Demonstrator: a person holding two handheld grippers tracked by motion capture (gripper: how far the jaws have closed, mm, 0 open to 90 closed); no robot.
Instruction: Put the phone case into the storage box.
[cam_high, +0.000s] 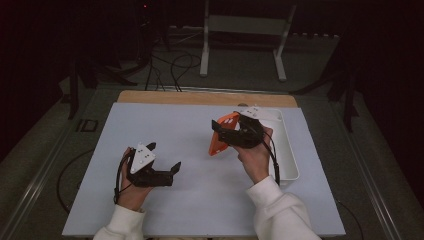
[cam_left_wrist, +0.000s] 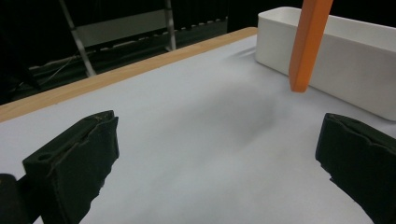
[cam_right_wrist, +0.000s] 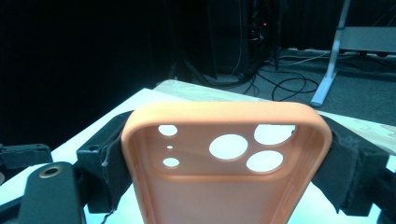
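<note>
Right gripper (cam_high: 231, 131) clamped on orange phone case (cam_right_wrist: 224, 154) above the table (cam_high: 200, 125); left gripper (cam_high: 167, 167) wide, empty.

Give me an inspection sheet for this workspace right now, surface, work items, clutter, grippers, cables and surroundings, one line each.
Surface: white table top with a bare wooden strip along its far edge.
Job's things: orange phone case held above the table, tilted; white bin at the right, nothing seen inside.
Clutter: nothing seen.
Grippers: left gripper open, empty, low over the table; right gripper shut on the phone case, jaws on its two long sides.
Cables: one trails from each gripper; loose black cables on the floor beyond the table.
Surroundings: dark room, white metal stand behind the table.
</note>
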